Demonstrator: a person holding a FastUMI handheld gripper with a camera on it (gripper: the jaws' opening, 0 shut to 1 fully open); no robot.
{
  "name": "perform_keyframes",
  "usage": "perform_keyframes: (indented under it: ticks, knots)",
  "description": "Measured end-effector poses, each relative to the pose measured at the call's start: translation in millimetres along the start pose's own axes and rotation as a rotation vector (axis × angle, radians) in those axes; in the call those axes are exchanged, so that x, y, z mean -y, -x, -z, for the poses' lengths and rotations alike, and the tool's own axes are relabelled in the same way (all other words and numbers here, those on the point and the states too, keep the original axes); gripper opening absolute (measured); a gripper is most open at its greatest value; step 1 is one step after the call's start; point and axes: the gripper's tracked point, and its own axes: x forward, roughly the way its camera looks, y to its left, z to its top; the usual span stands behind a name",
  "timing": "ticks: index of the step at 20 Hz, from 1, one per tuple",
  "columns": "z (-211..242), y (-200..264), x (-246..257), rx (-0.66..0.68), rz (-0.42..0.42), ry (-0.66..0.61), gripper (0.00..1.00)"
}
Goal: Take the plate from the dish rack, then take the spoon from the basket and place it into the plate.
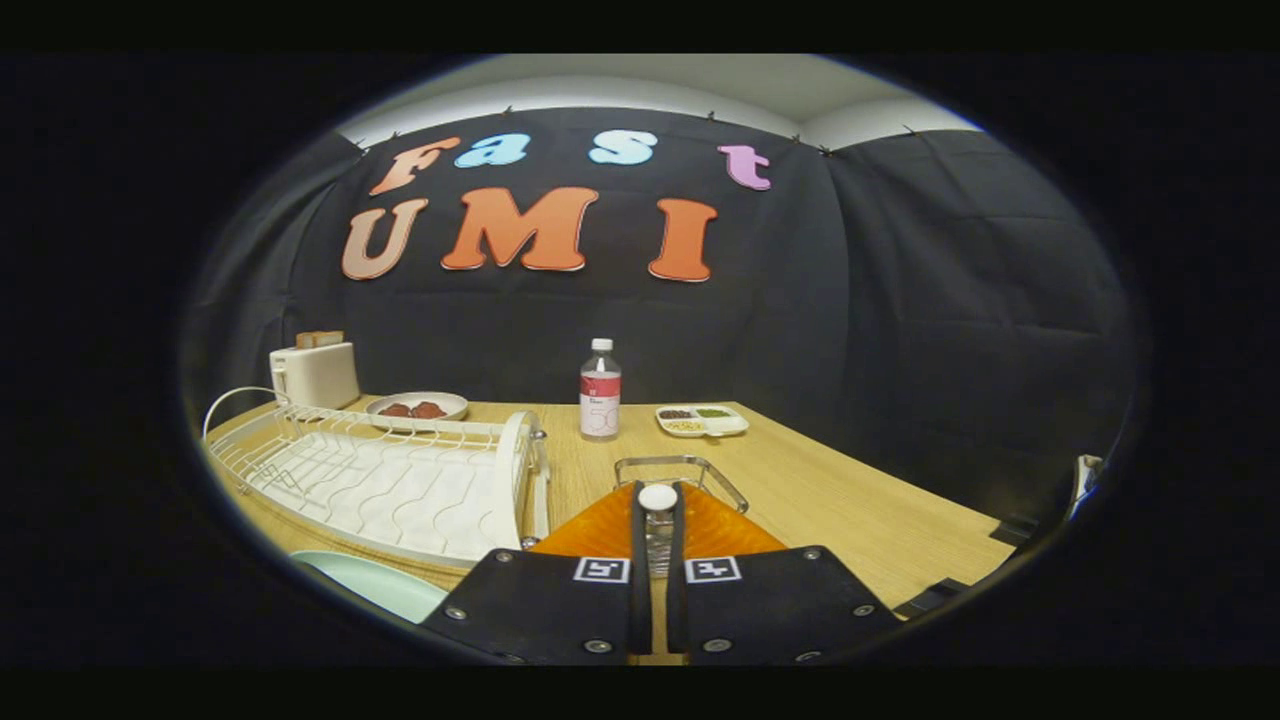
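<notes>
My gripper [657,492] is shut on the spoon [657,520], a slim piece with a round white end that stands between the two fingers. Directly under and just ahead of the fingers is the orange basket [590,535] with its wire handle [682,463] raised. The white wire dish rack [390,480] stands on the wooden table to the left of the fingers, with no plate in it. A pale green plate [372,587] lies on the table in front of the rack, low and to the left of the fingers, partly cut off.
At the back of the table [860,510] are a white toaster [315,372], a dish with red food [420,407], a clear bottle with a red label [600,392] and a small divided tray [702,420]. The table's right edge runs diagonally.
</notes>
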Motion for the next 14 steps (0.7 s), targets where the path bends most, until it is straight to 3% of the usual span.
perform_keyframes:
  ticks: [14]
  knots:
    - [-58.7, 45.4, 16.3, 0.109, -0.02, -0.013, 0.05]
